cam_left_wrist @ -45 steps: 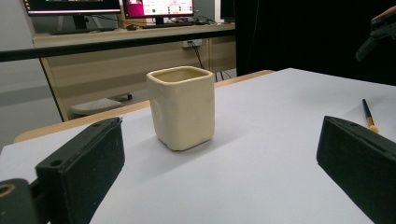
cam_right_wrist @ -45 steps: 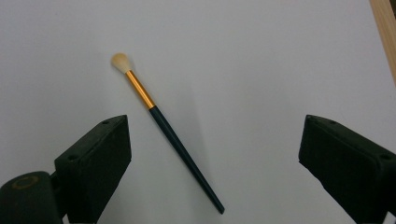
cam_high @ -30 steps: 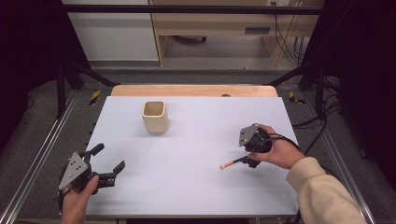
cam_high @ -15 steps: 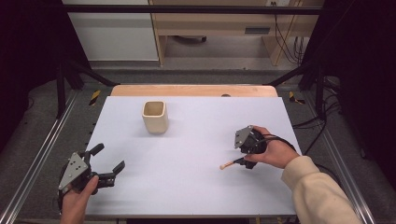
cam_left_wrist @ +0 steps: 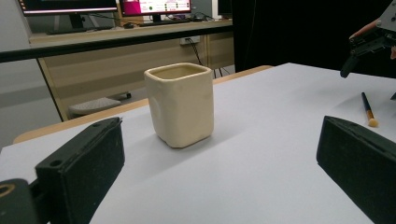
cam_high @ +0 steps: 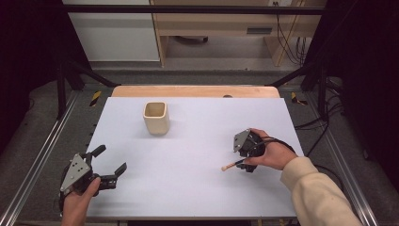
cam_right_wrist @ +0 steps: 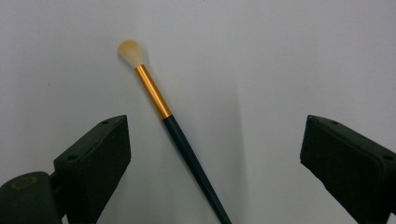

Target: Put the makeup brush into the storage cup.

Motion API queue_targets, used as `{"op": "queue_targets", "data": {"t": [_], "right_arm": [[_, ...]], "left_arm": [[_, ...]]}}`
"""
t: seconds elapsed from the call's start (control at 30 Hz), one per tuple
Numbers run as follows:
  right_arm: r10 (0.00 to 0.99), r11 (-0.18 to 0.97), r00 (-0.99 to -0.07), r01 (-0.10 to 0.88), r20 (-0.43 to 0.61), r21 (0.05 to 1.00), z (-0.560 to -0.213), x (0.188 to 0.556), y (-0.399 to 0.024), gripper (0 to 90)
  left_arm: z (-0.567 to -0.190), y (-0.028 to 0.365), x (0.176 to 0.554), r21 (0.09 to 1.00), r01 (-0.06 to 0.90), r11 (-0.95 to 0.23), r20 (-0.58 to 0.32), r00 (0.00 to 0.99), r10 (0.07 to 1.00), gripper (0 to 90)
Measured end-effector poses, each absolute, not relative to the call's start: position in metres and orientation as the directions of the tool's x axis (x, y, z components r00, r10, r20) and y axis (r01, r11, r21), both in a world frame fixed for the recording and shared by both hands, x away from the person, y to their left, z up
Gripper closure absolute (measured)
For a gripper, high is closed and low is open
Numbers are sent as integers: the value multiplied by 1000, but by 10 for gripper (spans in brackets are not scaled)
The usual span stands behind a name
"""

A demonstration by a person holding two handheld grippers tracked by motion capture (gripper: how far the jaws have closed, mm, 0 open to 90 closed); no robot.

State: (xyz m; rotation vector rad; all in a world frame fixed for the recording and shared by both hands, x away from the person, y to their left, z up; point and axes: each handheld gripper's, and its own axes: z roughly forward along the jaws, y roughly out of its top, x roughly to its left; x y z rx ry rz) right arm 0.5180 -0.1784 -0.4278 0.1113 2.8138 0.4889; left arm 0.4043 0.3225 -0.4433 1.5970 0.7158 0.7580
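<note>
I see the cream cup [cam_high: 156, 117] standing upright toward the far left of the white table [cam_high: 188, 197], its mouth open to the top; I make out nothing inside it from above (the left gripper view shows just its inner rim). The brush [cam_right_wrist: 170, 123] lies flat on the table at the right, well apart from the cup. Its long axis runs on a slant, pale tip toward the table's middle, dark handle back under my right gripper [cam_high: 245, 151]. That gripper hovers over it, jaws spread wide on either side, not touching. My left gripper [cam_high: 107, 165] sits near the front left corner, jaws apart, facing the cup.
</note>
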Motion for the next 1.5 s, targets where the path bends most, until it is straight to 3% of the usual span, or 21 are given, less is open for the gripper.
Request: {"op": "queue_targets", "data": {"t": [1.5], "right_arm": [[52, 951, -980, -10, -190, 310, -437, 514, -168, 110]], "left_arm": [[-444, 322, 404, 987, 45, -155, 97, 602, 792, 3]]}}
